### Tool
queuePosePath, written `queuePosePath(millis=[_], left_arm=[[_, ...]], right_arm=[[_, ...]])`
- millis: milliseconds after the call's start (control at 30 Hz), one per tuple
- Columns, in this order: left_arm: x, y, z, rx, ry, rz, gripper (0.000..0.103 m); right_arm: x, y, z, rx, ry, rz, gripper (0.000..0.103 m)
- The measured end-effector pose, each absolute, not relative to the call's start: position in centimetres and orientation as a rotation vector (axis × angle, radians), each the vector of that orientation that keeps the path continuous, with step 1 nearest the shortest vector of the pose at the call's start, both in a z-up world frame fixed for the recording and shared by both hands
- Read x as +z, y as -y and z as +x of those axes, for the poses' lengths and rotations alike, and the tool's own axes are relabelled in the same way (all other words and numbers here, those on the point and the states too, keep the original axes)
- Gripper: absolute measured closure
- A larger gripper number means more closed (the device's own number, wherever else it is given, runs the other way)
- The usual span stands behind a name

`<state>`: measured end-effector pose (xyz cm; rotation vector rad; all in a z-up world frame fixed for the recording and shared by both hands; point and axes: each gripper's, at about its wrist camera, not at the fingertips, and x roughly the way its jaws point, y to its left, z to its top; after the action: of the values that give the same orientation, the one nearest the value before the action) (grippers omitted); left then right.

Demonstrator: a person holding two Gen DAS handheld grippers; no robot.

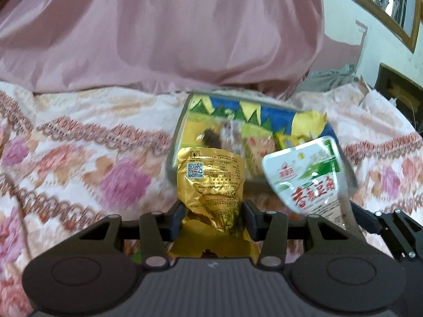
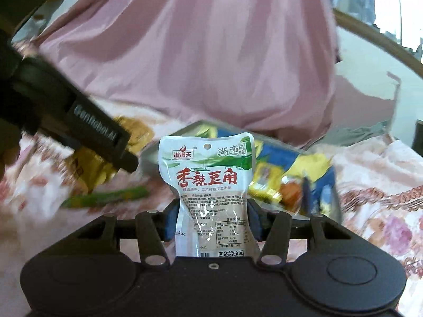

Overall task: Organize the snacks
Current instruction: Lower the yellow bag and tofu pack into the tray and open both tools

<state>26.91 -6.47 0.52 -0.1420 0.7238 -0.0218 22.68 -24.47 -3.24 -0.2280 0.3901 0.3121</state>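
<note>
Left tool point(image 1: 212, 218) grips a crumpled gold packet point(image 1: 211, 182); right tool point(image 2: 210, 220) grips a white pouch point(image 2: 207, 185) upright. Both are held near a colourful tray point(image 1: 224, 111) of snacks on the floral bed point(image 1: 79, 158), pink curtain point(image 1: 171, 26) behind.

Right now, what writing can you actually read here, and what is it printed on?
"湘满天", "湖南风味", "香辣豆角": white and green plastic snack pouch held in the right gripper.
"GenRoboLAI", roughly, blurred: black left gripper.
Crinkled gold foil packet in that left gripper: QR code, print too small.
</note>
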Motion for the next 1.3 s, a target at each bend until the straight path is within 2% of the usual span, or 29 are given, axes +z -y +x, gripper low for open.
queuePosePath(millis=[267, 633, 1300], left_arm=[[1.3, 8.5, 32.8, -0.036, -0.657, -0.159, 0.052], [-0.4, 12.1, 40.6, -0.022, -0.631, -0.157, 0.052], [-4.2, 16.5, 43.8, -0.022, -0.741, -0.082, 0.052]], right_arm=[[-2.0, 27.2, 27.3, 0.230, -0.284, -0.194, 0.049], [-3.3, 30.5, 35.0, 0.164, -0.249, -0.036, 0.049], [-6.9, 33.6, 38.8, 0.153, -0.420, 0.090, 0.049]])
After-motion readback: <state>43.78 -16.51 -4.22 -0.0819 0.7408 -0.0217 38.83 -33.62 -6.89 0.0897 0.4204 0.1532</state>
